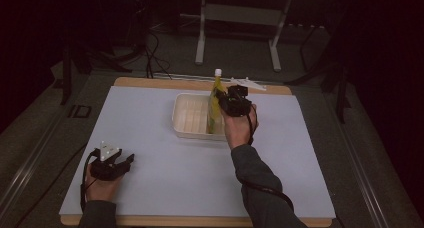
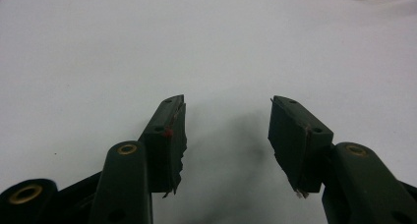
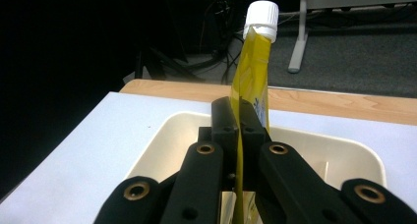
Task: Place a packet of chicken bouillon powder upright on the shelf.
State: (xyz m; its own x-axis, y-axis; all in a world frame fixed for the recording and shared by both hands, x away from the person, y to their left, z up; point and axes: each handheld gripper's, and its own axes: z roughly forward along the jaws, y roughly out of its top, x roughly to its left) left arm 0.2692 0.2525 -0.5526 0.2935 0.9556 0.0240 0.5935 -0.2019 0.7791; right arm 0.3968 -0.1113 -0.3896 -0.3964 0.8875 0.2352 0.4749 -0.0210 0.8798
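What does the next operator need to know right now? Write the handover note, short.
Right gripper: shut on the yellow pouch, holding it upright by its flat body, white cap on top, over the right part of the cream tub.
Left gripper: open, holding nothing, low over the white table sheet at the near left corner.
Done: pouch picked up and brought to the tub.
Left: probably lower the pouch into the tub and release it. I cannot tell whether its bottom already touches the tub floor.

One yellow pouch (image 1: 216, 105), one white tub (image 1: 192, 116), two grippers, seemingly nothing more.
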